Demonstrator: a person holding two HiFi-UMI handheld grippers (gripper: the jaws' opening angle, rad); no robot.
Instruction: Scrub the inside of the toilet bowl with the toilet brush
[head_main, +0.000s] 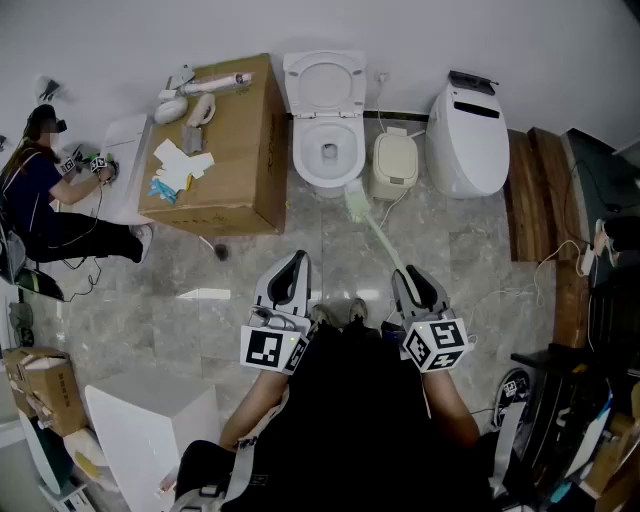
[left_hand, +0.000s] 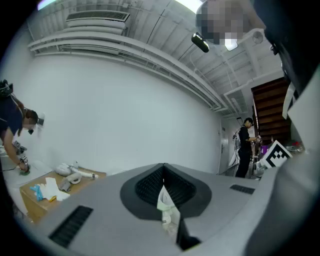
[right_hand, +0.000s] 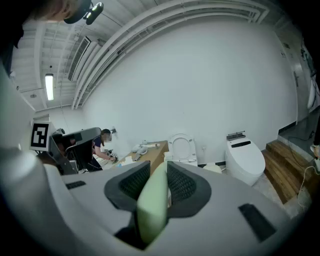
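Toilet brush (head_main: 357, 203), handle clamped in the right gripper (head_main: 416, 282), sits just short of the toilet bowl (head_main: 329, 172); left gripper (head_main: 290, 277) closed, empty. Approach step: next, reach farther and lower the head inside.

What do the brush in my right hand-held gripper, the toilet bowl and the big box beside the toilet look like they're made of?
The toilet brush is pale green, smooth and matte, so probably plastic. The toilet bowl is plain white with a smooth moulded rim, likely glazed ceramic. The box is flat brown with creased edges and looks like cardboard.
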